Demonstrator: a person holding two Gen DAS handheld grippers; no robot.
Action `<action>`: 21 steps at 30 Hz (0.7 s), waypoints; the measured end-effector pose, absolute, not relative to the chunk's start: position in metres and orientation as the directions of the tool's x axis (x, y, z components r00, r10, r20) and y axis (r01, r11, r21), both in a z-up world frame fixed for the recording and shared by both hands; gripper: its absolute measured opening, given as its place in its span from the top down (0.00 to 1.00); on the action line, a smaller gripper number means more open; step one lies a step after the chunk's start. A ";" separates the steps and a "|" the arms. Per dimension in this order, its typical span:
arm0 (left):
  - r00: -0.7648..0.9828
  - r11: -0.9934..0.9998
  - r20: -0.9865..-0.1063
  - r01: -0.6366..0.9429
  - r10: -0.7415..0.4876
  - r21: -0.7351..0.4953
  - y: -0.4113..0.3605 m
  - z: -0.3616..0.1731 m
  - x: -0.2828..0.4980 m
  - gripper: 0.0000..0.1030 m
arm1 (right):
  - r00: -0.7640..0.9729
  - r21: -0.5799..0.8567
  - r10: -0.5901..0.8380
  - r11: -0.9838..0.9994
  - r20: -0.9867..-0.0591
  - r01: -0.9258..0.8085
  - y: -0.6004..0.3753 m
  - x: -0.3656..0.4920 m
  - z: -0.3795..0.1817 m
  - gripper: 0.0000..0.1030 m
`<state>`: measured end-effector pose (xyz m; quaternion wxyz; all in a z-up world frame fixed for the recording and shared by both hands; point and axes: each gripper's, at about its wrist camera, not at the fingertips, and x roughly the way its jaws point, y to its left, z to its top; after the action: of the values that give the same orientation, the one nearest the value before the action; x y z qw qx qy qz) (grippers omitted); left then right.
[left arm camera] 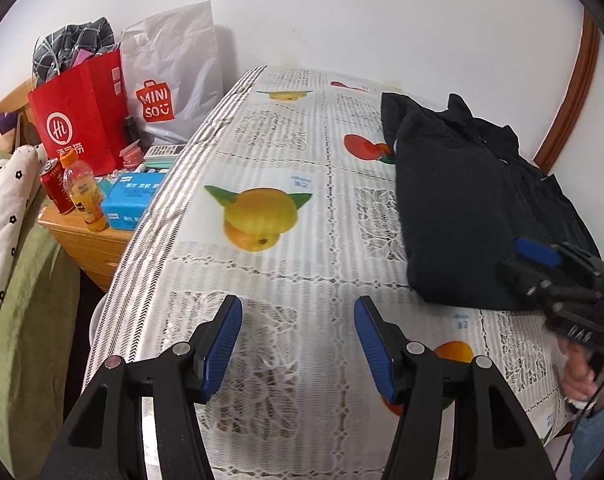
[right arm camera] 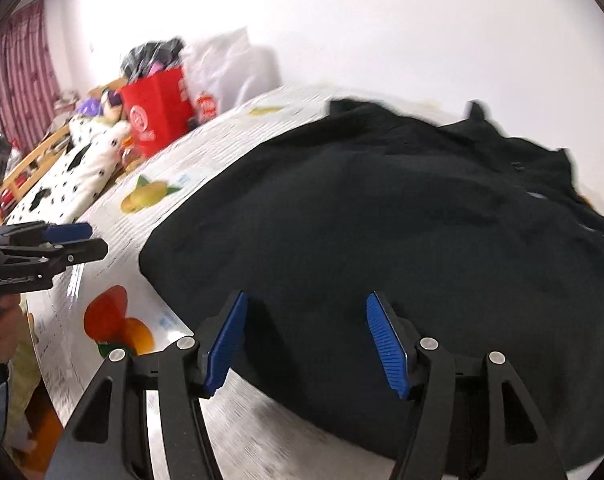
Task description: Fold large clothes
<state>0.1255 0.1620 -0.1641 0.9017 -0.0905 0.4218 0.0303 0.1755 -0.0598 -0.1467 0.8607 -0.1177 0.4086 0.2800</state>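
My right hand-held gripper [right arm camera: 306,340] gapes empty at the lower middle of its view over the near edge of the black garment [right arm camera: 382,216], which is folded on the bench [right arm camera: 101,240]. My left hand-held gripper [left arm camera: 297,344], half open and empty, hovers over bare tablecloth at lower centre. A shallow pinch could catch only the top layer and drag the fold apart.

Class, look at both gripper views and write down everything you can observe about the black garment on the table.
The black garment is a large piece of soft, matte dark cloth, apparently folded into a thick, roughly rectangular bundle with rumpled, pointed edges at its far end. It lies flat on the fruit-print tablecloth, toward the table's right side near the wall. The right gripper hangs open above its near edge, pads apart and gripping nothing. The left gripper is apart from it, over bare tablecloth.
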 end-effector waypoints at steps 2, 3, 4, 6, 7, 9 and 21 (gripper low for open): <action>0.645 0.980 -0.764 -0.133 -0.025 -0.145 0.166 -0.166 0.126 0.46 | 0.494 0.003 0.388 0.788 -0.778 -0.615 -0.041 0.171 -0.152 0.35; 0.646 0.981 -0.763 -0.131 -0.027 -0.146 0.168 -0.167 0.126 0.46 | 0.496 -0.016 0.389 0.775 -0.776 -0.632 -0.033 0.165 -0.152 0.34; 0.649 0.981 -0.760 -0.129 -0.029 -0.148 0.170 -0.167 0.125 0.46 | 0.489 -0.034 0.401 0.746 -0.775 -0.665 -0.026 0.157 -0.152 0.34; 0.653 0.980 -0.756 -0.124 -0.037 -0.155 0.172 -0.168 0.125 0.45 | 0.474 -0.067 0.419 0.690 -0.775 -0.720 -0.012 0.139 -0.151 0.34; 0.654 0.980 -0.755 -0.122 -0.041 -0.159 0.173 -0.169 0.126 0.45 | 0.481 -0.094 0.411 0.676 -0.775 -0.731 -0.008 0.134 -0.151 0.34; 0.655 0.980 -0.755 -0.121 -0.043 -0.161 0.173 -0.170 0.127 0.44 | 0.501 -0.153 0.386 0.654 -0.774 -0.741 0.000 0.127 -0.153 0.34; 0.666 0.980 -0.745 -0.121 -0.037 -0.157 0.171 -0.172 0.125 0.42 | 0.538 -0.225 0.336 0.647 -0.773 -0.728 0.030 0.153 -0.158 0.66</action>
<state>0.1246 0.1714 -0.1716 0.9076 -0.0971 0.4078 0.0232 0.1534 0.0302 -0.1585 0.8333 -0.2729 0.3595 0.3192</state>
